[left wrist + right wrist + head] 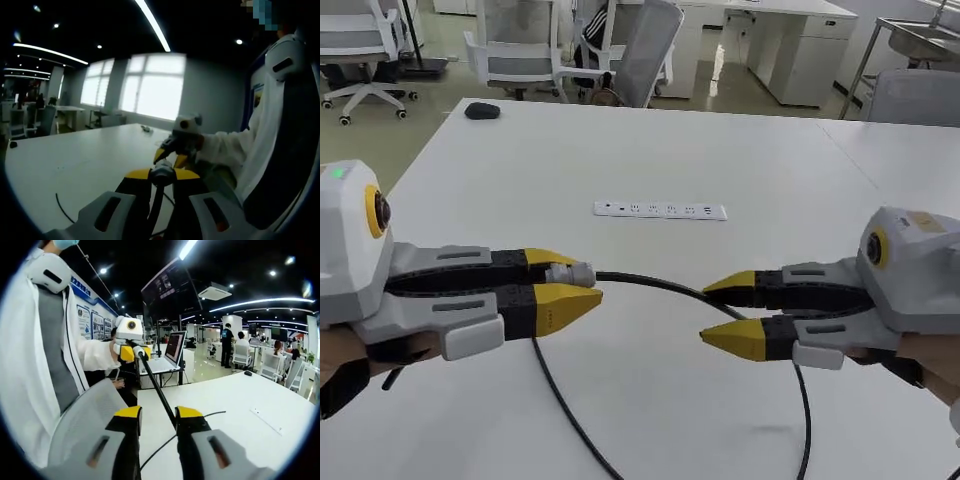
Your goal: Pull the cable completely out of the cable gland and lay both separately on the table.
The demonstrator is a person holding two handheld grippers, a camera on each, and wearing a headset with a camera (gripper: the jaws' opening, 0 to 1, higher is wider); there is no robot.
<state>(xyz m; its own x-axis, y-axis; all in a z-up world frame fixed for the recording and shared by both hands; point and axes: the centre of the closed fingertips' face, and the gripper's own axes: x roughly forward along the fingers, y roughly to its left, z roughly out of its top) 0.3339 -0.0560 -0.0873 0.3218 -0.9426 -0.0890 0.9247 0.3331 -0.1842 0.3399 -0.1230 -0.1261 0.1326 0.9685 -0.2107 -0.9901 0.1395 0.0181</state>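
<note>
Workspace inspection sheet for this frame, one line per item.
Surface: white table, no marks seen.
Job's things: cable gland held off the table, black cable not yet pulled out of it.
Clutter: white power strip mid-table; small dark object near the far edge.
Grippers: left tongs shut on the cable gland; right tongs open, jaws either side of the cable.
Cables: the cable runs from the gland through the right tongs, then down over the table.
Surroundings: office chairs and desks beyond.
</note>
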